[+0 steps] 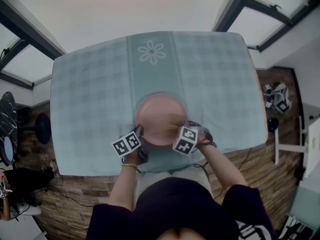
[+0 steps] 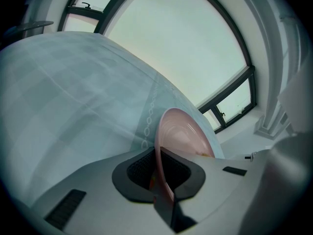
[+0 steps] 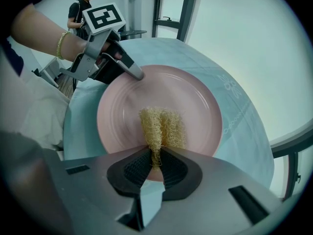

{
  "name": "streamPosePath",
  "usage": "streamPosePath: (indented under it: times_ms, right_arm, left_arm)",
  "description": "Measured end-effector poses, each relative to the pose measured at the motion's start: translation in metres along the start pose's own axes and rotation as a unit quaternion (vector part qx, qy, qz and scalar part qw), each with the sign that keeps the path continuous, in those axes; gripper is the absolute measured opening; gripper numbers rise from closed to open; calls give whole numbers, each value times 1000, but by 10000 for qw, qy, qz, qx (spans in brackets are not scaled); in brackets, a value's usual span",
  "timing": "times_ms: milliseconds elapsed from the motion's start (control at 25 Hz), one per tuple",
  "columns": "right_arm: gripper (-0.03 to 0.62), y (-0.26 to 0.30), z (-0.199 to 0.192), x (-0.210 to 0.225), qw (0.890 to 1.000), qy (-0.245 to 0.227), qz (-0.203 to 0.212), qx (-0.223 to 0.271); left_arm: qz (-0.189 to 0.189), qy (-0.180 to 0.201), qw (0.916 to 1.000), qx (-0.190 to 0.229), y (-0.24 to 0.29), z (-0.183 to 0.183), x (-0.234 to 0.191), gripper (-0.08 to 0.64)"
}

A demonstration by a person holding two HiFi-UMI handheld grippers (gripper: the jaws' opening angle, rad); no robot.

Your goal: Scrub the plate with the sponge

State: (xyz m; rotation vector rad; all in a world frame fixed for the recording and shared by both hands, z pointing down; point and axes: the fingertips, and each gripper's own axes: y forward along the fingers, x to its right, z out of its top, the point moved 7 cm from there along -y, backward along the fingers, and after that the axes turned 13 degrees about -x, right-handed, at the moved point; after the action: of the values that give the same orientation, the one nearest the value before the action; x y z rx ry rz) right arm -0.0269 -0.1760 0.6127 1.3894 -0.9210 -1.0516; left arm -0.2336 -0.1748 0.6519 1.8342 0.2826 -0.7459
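A round pink plate (image 1: 159,119) lies on the pale blue checked tablecloth (image 1: 90,84) near the table's front edge. My left gripper (image 1: 140,138) is shut on the plate's near-left rim (image 2: 163,170); in the left gripper view the plate (image 2: 183,131) stands edge-on between the pads. My right gripper (image 3: 155,166) is shut on a straw-coloured fibrous sponge (image 3: 161,129), which rests on the plate (image 3: 122,106) near its front-right part. In the right gripper view the left gripper (image 3: 138,75) shows clamped on the far rim. The sponge (image 1: 176,120) shows faintly in the head view.
The tablecloth has a band with a white flower (image 1: 151,51) behind the plate. Windows and dark frames (image 1: 250,6) ring the table. Another person (image 3: 84,9) stands far back in the right gripper view. Cables and gear (image 1: 277,98) lie on the wooden floor.
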Motion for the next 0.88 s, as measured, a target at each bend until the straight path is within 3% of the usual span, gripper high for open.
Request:
streamPosePath:
  times_ms: [880]
  right_arm:
    - [44, -8, 22, -54, 9998, 104, 189, 24]
  left_arm:
    - [-317, -53, 9993, -187, -2, -2, -8, 23]
